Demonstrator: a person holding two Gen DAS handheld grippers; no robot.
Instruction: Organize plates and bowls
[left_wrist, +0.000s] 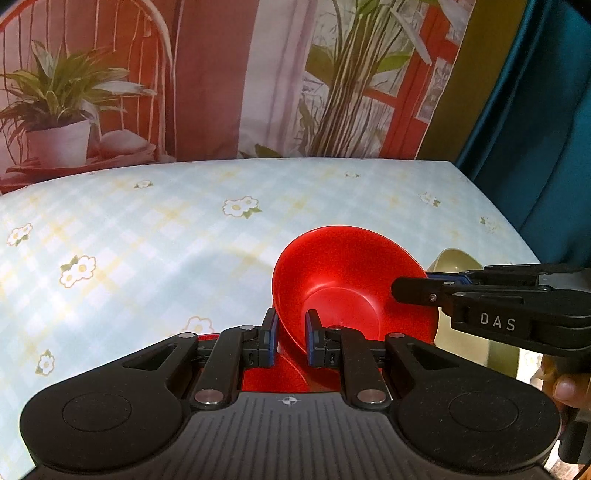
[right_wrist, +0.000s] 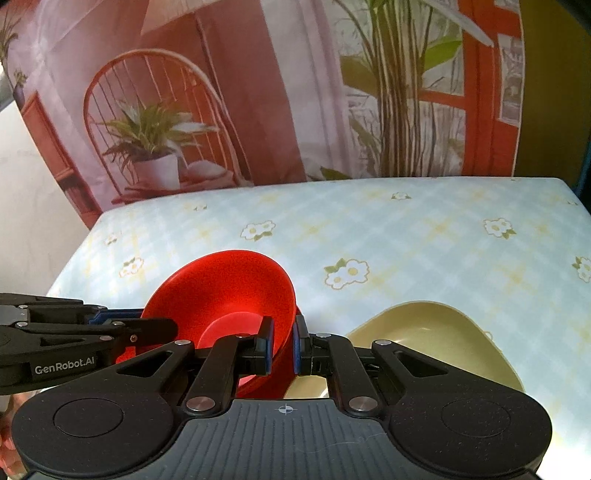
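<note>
The red bowl was tilted above the table, held on two sides at once. The left gripper was clamped on the bowl's near-left wall, one pad inside and one outside. The right gripper pinched the opposite wall in the same way; in the left wrist view it reached in from 3 o'clock, its tips lying over the rim. In the right wrist view the left gripper entered from 9 o'clock and met the bowl's rim at its left edge.

A second red dish showed directly under the left gripper's fingers, at 6 o'clock from the bowl; whether the two touched could not be told.

An olive-green bowl sat on the table at 3 o'clock from the red one, just beside it. The tablecloth was pale blue check with white flowers. Behind the table hung a printed backdrop of plants and a chair.
</note>
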